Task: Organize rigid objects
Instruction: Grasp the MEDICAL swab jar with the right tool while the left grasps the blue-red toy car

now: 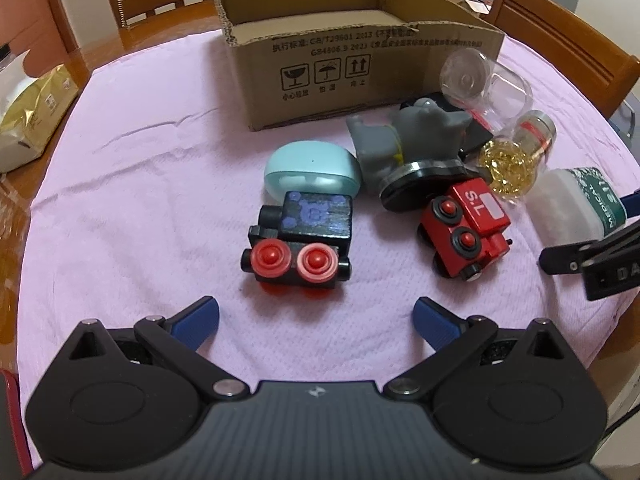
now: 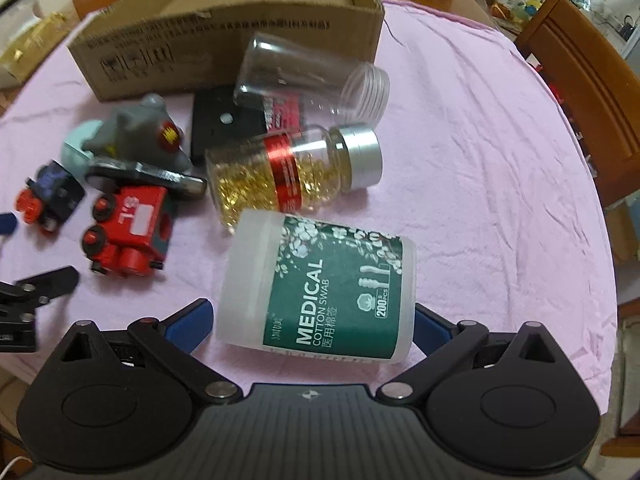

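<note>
An open cardboard box (image 1: 320,68) stands at the back of the pink cloth; it also shows in the right wrist view (image 2: 224,36). My left gripper (image 1: 316,320) is open, just short of a black toy train (image 1: 300,240). Beyond lie a teal case (image 1: 310,174), a grey figurine (image 1: 408,140) and a red toy train (image 1: 466,228). My right gripper (image 2: 314,326) is open, its blue pads either side of a lying cotton swab tub (image 2: 320,284). It shows no sign of being lifted. A gold-filled bottle (image 2: 296,172) and a clear empty jar (image 2: 312,76) lie behind it.
A flat black box (image 2: 218,120) lies under the jar and figurine. Wooden chairs (image 1: 568,40) stand around the table. A gold foil bag (image 1: 36,108) sits at the left edge. The right side of the cloth (image 2: 480,160) is bare.
</note>
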Motion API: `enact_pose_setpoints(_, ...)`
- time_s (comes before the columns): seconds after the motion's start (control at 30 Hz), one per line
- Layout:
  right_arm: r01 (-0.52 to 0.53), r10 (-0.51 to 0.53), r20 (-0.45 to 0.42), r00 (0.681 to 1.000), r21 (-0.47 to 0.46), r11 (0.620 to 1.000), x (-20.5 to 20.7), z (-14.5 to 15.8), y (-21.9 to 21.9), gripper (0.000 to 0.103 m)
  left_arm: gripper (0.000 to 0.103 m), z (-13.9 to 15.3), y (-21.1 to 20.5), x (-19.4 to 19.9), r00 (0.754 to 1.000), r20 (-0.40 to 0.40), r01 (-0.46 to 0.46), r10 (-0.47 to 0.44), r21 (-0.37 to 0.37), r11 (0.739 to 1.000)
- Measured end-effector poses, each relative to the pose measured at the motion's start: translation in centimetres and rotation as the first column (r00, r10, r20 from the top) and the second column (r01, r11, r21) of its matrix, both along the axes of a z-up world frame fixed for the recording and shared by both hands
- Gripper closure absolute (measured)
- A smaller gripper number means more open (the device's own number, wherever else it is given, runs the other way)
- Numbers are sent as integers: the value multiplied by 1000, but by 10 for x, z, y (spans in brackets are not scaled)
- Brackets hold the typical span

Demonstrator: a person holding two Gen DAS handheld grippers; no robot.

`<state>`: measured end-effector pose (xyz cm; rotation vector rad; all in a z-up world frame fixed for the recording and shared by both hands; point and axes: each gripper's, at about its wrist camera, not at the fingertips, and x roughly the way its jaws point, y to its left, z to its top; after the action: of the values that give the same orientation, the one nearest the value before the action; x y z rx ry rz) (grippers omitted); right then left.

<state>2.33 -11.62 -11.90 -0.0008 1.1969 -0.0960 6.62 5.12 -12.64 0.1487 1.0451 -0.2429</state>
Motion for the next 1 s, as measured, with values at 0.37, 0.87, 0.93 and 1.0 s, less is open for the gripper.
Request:
enact_pose_setpoints(0.37,89,-89,-7,996,48,995,6,-3,-6,0,21,7,1,23,999,16,40,-41,22,999)
enact_pose_setpoints(0.87,208,-208,-22,978,50,977,13,-5,-6,0,50,11,4,37,997,-8,71,-71,17,997)
enact_pose_setpoints(0.93,333,-332,-34,943,51,941,16,-5,-6,0,50,12,7,39,996,-17,84,-83,15,996)
enact_pose_setpoints(1.0,344,-342,-44,939,52,937,18,-5,-8,0,51,13,8,40,995,-23,93,-93,6,996)
